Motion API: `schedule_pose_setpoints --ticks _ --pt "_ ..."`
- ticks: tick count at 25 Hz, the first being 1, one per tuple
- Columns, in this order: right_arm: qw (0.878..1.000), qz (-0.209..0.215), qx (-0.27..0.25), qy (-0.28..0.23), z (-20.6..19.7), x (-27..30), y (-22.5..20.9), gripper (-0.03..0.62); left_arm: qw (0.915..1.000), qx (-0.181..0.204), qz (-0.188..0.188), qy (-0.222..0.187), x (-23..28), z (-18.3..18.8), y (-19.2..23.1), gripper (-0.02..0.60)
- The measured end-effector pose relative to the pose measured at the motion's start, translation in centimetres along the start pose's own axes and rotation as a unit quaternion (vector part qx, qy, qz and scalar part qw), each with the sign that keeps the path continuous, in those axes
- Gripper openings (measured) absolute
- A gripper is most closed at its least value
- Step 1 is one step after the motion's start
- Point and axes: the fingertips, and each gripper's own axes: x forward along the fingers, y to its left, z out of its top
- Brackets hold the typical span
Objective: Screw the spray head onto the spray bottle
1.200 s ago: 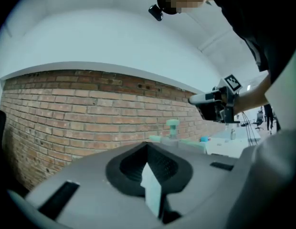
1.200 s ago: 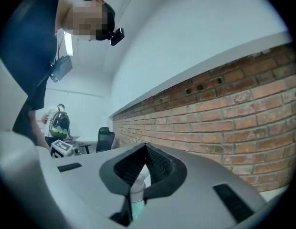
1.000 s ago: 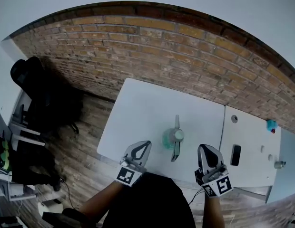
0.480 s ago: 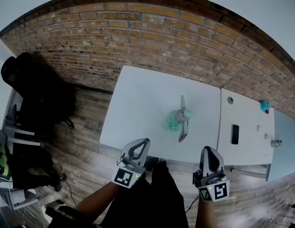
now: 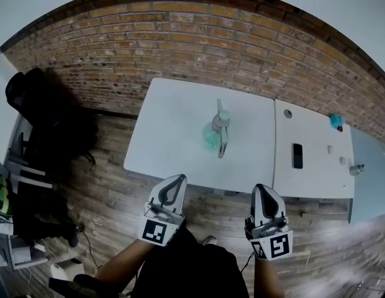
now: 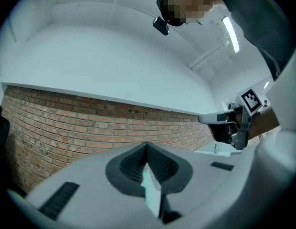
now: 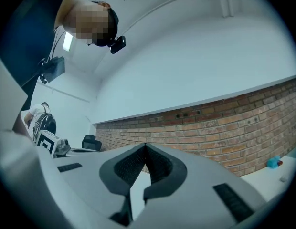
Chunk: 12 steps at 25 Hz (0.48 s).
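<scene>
At the tips, the left gripper [image 5: 178,179] has its two jaws pressed tight together, and they hold no thing. The right gripper [image 5: 261,189] is closed and empty too. Both hang over the wood floor [image 5: 105,166], just off the near edge of the white table [image 5: 174,129]. The green spray bottle [image 5: 211,139] sits on that table, well apart from both, with the spray head [image 5: 222,123] on top.
</scene>
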Motion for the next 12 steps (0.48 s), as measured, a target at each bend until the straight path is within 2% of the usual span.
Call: schedule_pose_setpoints --ticks 6,9,12 --pt "0.999 0.030 -0.017 -0.004 0.8 -7.6 0.6 0.006 0.9988 0.004 0.048 -0.006 -5.3 0.7 -7.5 0.002" --pt "0.999 0.048 -0.025 -0.001 0.7 -11.2 1.2 0.006 0.9987 -0.002 0.051 -0.007 -7.8 -0.1 -11.5 0.002" --pt "0.998 0.051 -0.033 0.008 0.9 -14.1 1.2 0.006 0.9981 -0.004 0.055 -0.027 -9.1 -0.3 -13.9 0.002"
